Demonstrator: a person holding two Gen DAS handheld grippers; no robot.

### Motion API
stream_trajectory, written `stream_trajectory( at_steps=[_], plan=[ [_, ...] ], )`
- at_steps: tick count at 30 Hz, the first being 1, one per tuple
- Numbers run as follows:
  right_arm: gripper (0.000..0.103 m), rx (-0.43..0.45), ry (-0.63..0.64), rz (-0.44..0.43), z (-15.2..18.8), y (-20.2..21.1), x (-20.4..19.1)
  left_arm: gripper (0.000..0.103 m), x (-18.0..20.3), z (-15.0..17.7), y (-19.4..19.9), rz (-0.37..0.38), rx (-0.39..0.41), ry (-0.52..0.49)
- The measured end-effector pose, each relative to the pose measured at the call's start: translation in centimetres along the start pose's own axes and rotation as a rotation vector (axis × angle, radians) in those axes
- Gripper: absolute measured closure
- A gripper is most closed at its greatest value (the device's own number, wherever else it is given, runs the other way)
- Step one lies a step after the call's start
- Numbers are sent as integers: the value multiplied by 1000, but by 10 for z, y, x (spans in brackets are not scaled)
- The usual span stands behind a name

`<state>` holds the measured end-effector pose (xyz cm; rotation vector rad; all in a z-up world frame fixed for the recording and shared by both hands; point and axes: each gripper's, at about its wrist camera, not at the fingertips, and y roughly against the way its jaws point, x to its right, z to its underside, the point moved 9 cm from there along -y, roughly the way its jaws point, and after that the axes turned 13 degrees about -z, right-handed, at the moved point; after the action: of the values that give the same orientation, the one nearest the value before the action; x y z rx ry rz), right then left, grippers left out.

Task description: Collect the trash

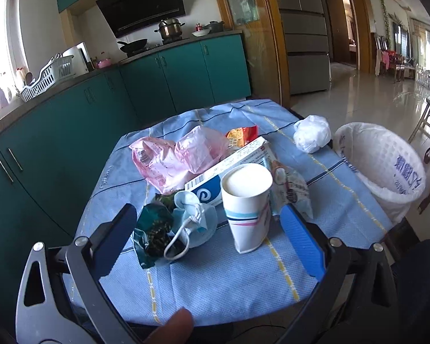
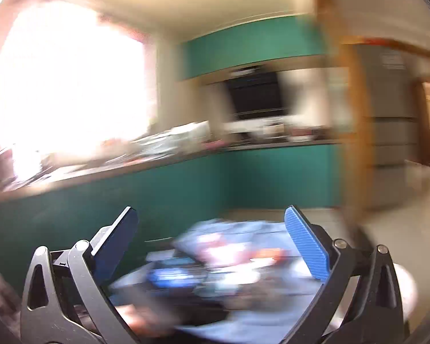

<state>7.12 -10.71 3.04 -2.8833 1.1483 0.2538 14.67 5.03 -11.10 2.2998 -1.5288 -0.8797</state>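
Note:
Trash lies on a table with a blue cloth [image 1: 229, 275]. A white paper cup [image 1: 248, 206] stands nearest, between my open left gripper's [image 1: 212, 223] fingers. Left of it lie a blue face mask [image 1: 196, 220] and a dark green wrapper [image 1: 153, 229]. Behind are a white and blue box [image 1: 229, 172], pink plastic bags [image 1: 175, 157], an orange snack packet [image 1: 240, 135] and a crumpled white bag [image 1: 312, 133]. A bin with a white liner [image 1: 384, 169] stands at the table's right edge. My right gripper [image 2: 212, 246] is open and empty above the blurred table [image 2: 243, 281].
Teal kitchen cabinets [image 1: 129, 94] run behind and left of the table, with a dish rack [image 1: 47, 77] and stove pots on top. A fridge [image 1: 304, 37] and tiled floor lie to the right. The right wrist view is motion-blurred.

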Motion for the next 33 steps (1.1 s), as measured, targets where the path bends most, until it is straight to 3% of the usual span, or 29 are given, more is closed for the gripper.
stream_trajectory(
  at_steps=[2, 4, 7, 10, 17, 26, 33],
  plan=[
    [3, -59, -56, 291, 8, 22, 64, 3, 2, -4, 15, 47, 20, 21],
    [3, -140, -102, 420, 29, 29, 100, 3, 2, -10, 36, 82, 53, 42],
    [3, -190, -161, 461, 54, 33, 123, 3, -1, -15, 59, 101, 78, 69],
    [3, -256, -84, 539, 69, 28, 123, 3, -8, -19, 71, 111, 81, 105],
    [3, -386, -35, 522, 104, 2, 115, 3, -14, -19, 74, 93, 75, 121],
    [3, -416, -67, 480, 112, -16, 106, 3, -18, -20, 76, 78, 106, 123],
    [3, -432, -59, 480, 112, -21, 102, 3, -16, -16, 71, 81, 70, 110]
  ],
)
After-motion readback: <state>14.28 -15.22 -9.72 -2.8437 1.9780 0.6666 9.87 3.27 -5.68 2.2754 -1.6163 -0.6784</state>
